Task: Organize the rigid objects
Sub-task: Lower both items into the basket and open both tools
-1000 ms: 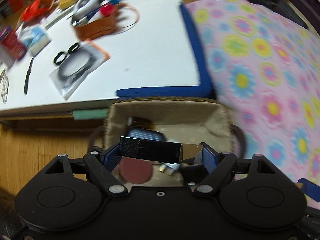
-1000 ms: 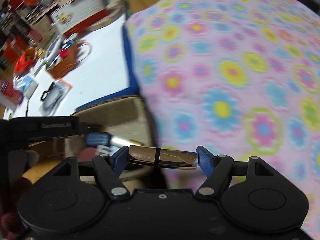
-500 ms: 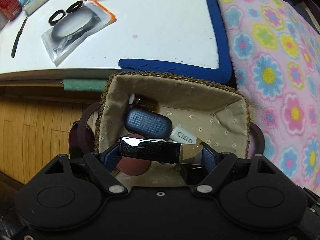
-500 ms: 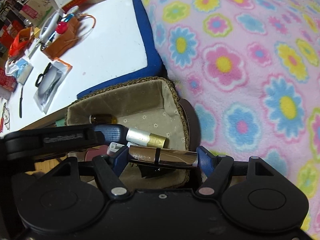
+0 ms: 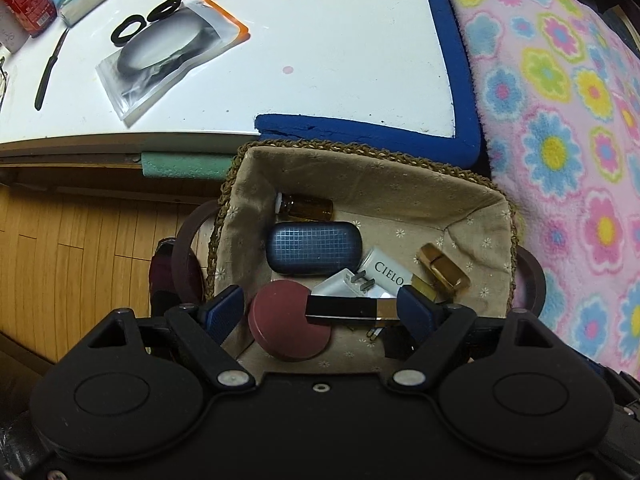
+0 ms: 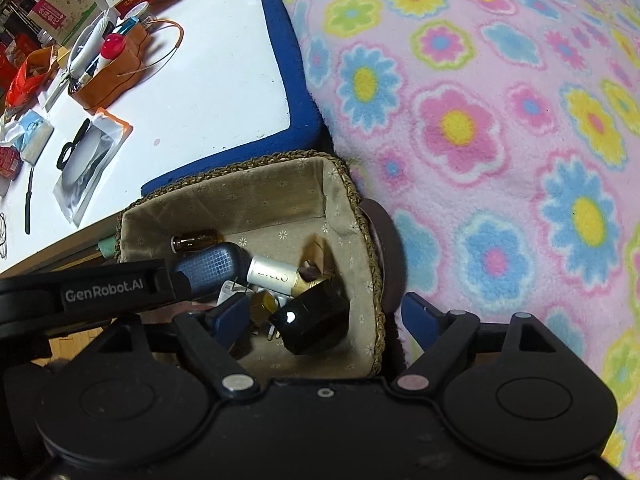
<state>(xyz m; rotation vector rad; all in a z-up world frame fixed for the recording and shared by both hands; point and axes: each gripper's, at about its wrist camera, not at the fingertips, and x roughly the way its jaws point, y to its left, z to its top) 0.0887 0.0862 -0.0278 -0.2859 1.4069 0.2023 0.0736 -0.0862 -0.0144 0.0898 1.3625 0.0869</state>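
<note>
On the left lies the white table, with a bagged item on it; below its blue edge sits the lined basket, beside the flowered blanket. In the basket, left to right: an amber vial, a blue gridded case, a red disc, a white plug, a CIELO tube and a gold lipstick.

The left gripper hangs over the basket with its jaws spread wide. A black bar with a mirrored end lies across the disc; one end sits at the right pad, the other is clear of the left pad, so it looks let go, not gripped.

The right gripper has just been opening its jaws and stands released, one finger inside the basket and one outside the rim. A black faceted piece lies loose between them on the basket floor.

Risks: the bar rests on a rounded disc and could slide or catch on the pad when the left gripper lifts. The right gripper straddles the rim, so a careless pull-out could snag the braid and tip the basket.
</note>
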